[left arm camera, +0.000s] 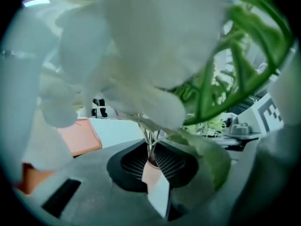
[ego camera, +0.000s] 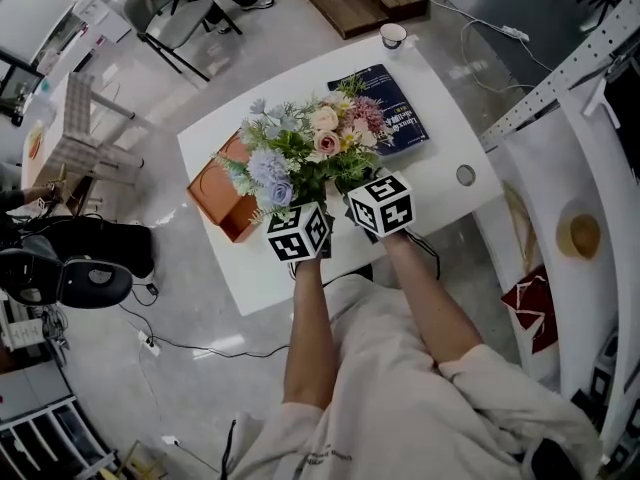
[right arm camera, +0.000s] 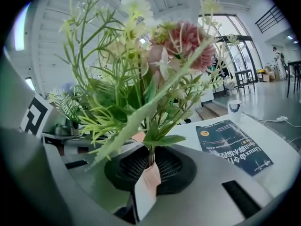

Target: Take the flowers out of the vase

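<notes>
The bouquet of artificial flowers (ego camera: 310, 153) stands at the middle of the white worktop (ego camera: 255, 273), a mass of cream, pink and pale blue blooms with green fronds. What it stands in is hidden under the foliage in the head view. Both tools reach in from the bouquet's 6 o'clock side, their marker cubes side by side at its near edge. The left cube (ego camera: 298, 233) is at about 7 o'clock and the right cube (ego camera: 381, 204) at about 5 o'clock.

The left hand-held gripper (left arm camera: 151, 161) is clenched on a cluster of thin pale stems (left arm camera: 150, 142). The stems rise straight from its closed tips into blurred white blooms (left arm camera: 141, 46) that fill the top of its view. A green leafy frond (left arm camera: 244, 74) arcs across at 2 o'clock.

The right hand-held gripper (right arm camera: 150, 166) is likewise clamped, grasping a single green stem (right arm camera: 151, 155) at its tips. That stem carries narrow leaves and stands among a spray topped by a pink bloom (right arm camera: 186, 44) at 1 o'clock.

On the worktop, an orange box (ego camera: 228, 196) lies at 8 o'clock of the bouquet, partly under the blooms. A dark blue book (ego camera: 398, 118) lies flat at 2 o'clock of the bouquet, with some blooms overlapping its near corner. A paper cup (ego camera: 393, 35) stands beyond the book at 12 o'clock, near the worktop's far corner.
</notes>
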`<state>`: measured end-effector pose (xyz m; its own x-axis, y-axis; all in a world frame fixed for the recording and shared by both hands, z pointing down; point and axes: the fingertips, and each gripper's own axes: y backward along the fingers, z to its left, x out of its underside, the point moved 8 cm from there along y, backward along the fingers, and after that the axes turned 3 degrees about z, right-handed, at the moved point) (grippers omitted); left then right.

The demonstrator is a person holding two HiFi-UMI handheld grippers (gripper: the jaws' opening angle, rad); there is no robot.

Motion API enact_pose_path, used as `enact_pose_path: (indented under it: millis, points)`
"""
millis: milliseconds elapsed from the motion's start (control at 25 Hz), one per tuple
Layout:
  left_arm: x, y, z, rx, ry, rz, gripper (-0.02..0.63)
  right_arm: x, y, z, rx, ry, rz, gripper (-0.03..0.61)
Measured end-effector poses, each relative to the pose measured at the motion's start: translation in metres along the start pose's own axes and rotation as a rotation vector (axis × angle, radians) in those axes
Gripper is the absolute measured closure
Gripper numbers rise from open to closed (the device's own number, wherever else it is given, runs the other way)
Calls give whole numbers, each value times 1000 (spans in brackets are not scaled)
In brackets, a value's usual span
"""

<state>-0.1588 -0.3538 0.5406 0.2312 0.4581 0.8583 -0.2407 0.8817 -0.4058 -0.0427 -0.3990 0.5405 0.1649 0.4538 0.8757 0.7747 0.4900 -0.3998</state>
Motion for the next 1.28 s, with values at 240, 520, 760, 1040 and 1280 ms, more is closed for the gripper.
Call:
enact_pose_path:
  millis: [240, 520, 760, 1040, 1280]
  points:
    - [-2, 1, -2, -3, -3, 9, 568, -5, 1, -1, -8, -1, -1, 538]
    - [-15, 11, -8, -2, -25, 6, 568, -15, 8, 3, -4, -11, -19, 540]
    - [-22, 23, -16, -1, -45, -4, 568, -21, 25, -2, -11, -34, -68, 540]
    - [-31, 40, -22, -11, -58, -20, 568, -34, 42, 3, -12, -27, -95, 540]
    - [-45, 47, -31, -12, -78, -47, 568, -46, 51, 6, -9, -2, -112, 540]
